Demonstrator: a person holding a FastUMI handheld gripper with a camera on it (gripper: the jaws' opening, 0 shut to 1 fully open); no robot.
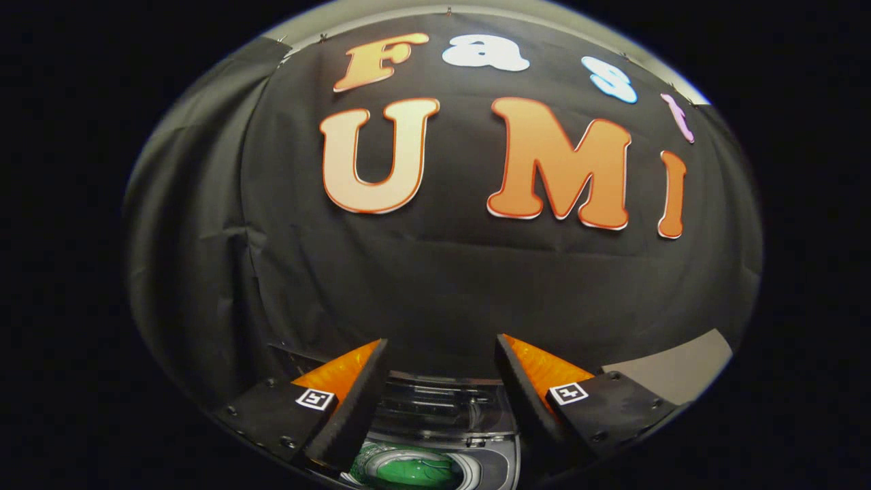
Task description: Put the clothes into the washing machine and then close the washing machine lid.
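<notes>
Gripper (442,367): fingers wide apart, empty. Washer (446,425): lid (442,405) up, green clothes (408,471) inside. My risk: fingers glancing off lid.

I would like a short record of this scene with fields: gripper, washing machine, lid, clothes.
gripper: gripper fingers open, nothing between them, held above the machine
washing machine: small grey top-loading washing machine, seen below and between the fingers
lid: clear transparent plastic lid raised open, behind the drum opening
clothes: green cloth lying inside the round drum
backdrop: black cloth wall beyond the fingers
</notes>
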